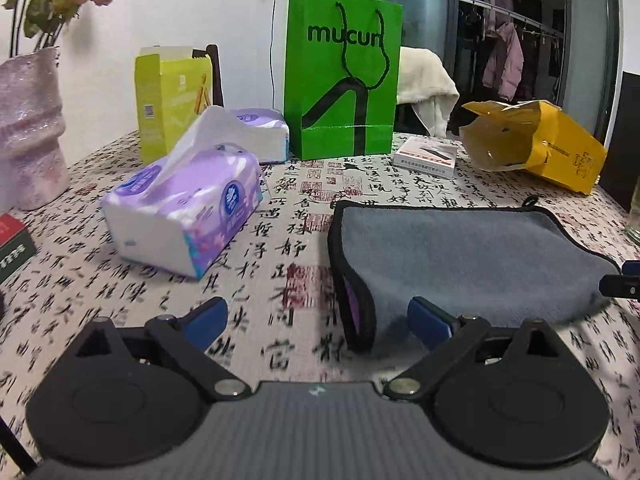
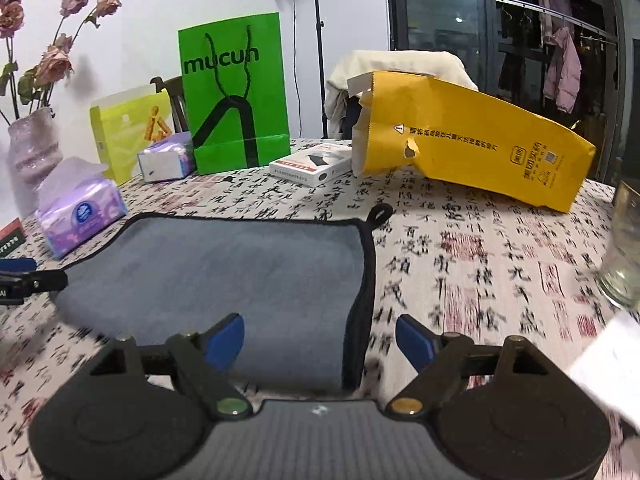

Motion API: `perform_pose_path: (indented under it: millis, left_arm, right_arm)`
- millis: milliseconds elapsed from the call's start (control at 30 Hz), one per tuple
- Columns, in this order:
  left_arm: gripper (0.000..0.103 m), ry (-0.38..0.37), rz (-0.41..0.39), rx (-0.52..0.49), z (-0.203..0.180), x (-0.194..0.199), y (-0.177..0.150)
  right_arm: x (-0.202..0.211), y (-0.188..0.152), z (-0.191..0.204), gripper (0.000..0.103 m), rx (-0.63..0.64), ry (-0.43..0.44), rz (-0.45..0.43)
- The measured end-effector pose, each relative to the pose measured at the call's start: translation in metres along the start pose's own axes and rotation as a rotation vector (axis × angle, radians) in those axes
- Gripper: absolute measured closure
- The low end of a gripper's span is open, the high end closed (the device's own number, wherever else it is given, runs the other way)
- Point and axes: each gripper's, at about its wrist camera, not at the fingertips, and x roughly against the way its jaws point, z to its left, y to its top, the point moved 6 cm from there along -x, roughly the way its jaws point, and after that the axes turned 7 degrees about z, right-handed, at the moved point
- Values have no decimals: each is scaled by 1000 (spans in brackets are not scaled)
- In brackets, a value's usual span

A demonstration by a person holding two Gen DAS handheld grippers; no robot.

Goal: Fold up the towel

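grey towel (image 1: 468,264) with black trim lies folded on the table (image 1: 280,240), purple underside showing at its near left fold, hanging loop at the far right corner. left gripper (image 1: 318,322) is wide open, holding nothing; its right finger (image 1: 430,322) sits at the towel's near edge, its left finger over bare cloth, and the towel's near left corner lies between them. right gripper (image 2: 320,340) is also wide open and empty; its left finger (image 2: 226,340) is over the towel, its right finger over the tablecloth, with the towel's right trim edge running between the 2. in the right wrist view the left gripper's tip shows at the towel's left side. tissue pack (image 1: 184,216) lies left of the towel, a 2nd pack (image 1: 262,132) behind it. green bag (image 1: 342,76) stands at the back, lime box (image 1: 172,100) to its left, small white box (image 1: 426,154) and torn yellow bag (image 1: 536,144) to its right. vase (image 1: 28,132) with dried roses at far left, glass (image 2: 626,244) at far right.
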Motion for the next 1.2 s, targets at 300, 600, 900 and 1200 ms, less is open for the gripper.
perform_pose_path:
  millis: [300,600,900,1200]
  left_arm:
    - [4,27,-28,-12,-4,39,-30]
    - [4,6,-59,-10,-8,83,-58]
    - [2,-13,-101,-42,-14,128,-87]
    - [0,-27,-155,-66,-15,177,-112]
  right_arm:
    - [43,-37,12,17,-37,3,-18]
    - [86,-68,33,16,-39,8,-38]
    - [139,-95,59,12,-18,-9,-106]
    - [184,-122,85,10,-17,-16,-164]
